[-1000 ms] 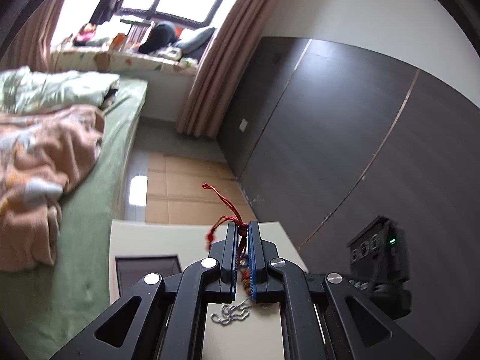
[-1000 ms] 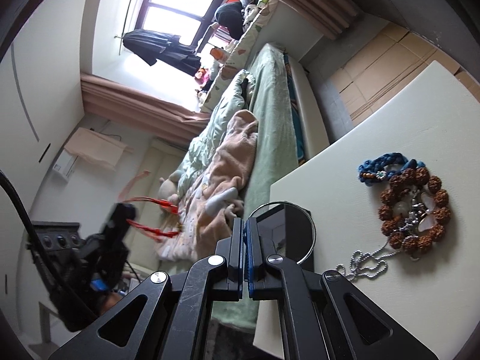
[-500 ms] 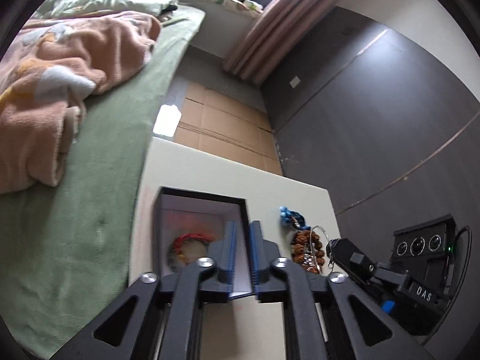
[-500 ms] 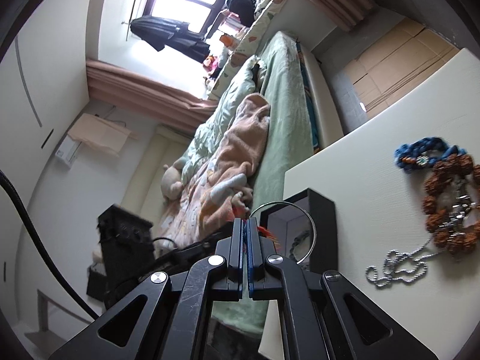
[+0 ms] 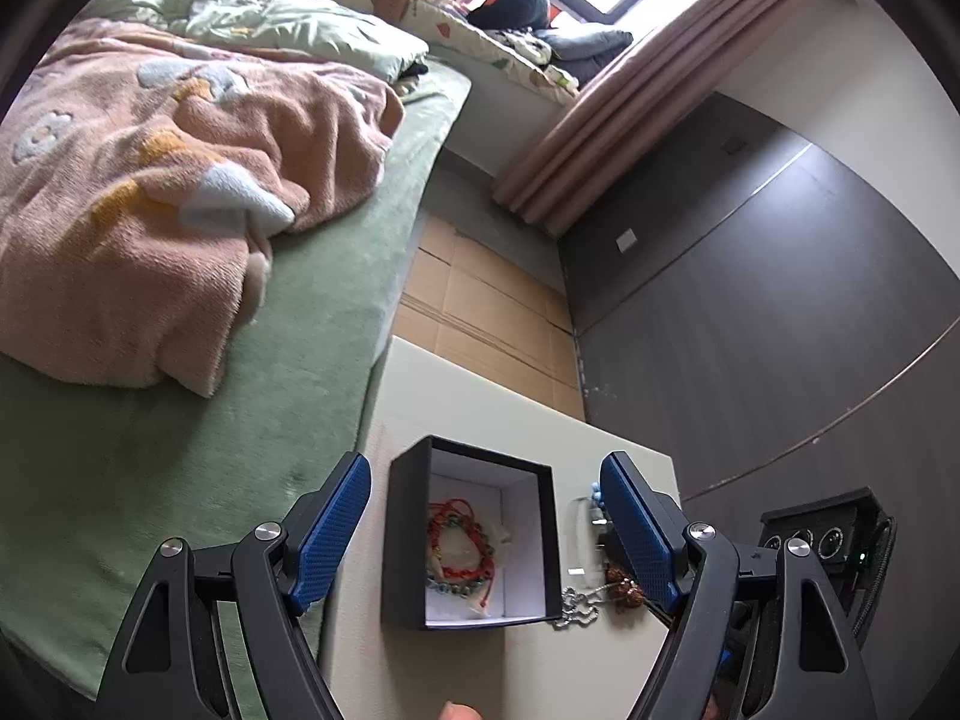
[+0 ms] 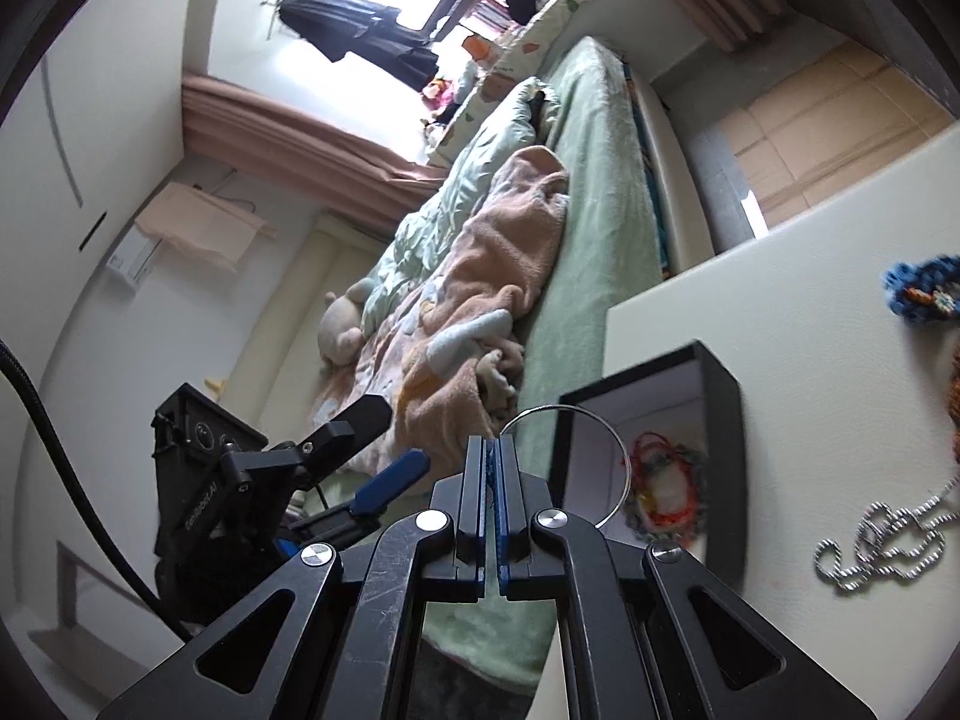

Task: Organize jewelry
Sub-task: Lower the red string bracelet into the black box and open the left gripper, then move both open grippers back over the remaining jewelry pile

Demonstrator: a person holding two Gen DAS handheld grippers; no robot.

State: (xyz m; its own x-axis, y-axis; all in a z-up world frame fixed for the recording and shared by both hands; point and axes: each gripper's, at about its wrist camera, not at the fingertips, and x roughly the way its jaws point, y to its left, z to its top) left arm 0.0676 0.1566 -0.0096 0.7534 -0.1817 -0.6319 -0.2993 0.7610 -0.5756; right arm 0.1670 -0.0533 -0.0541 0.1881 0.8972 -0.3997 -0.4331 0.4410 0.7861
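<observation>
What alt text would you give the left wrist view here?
The left gripper, its jaws wide apart and just opened, hovers over an open black box on a pale table; a red cord bracelet lies inside. A silver chain and brown beads lie beside the box, with a bed behind.

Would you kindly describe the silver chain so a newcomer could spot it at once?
Find the cream table beside the green bed. Next to the open black box lies the silver chain, a loose knotted heap. Its neighbours differ: a blue braided bracelet and brown beads.
</observation>
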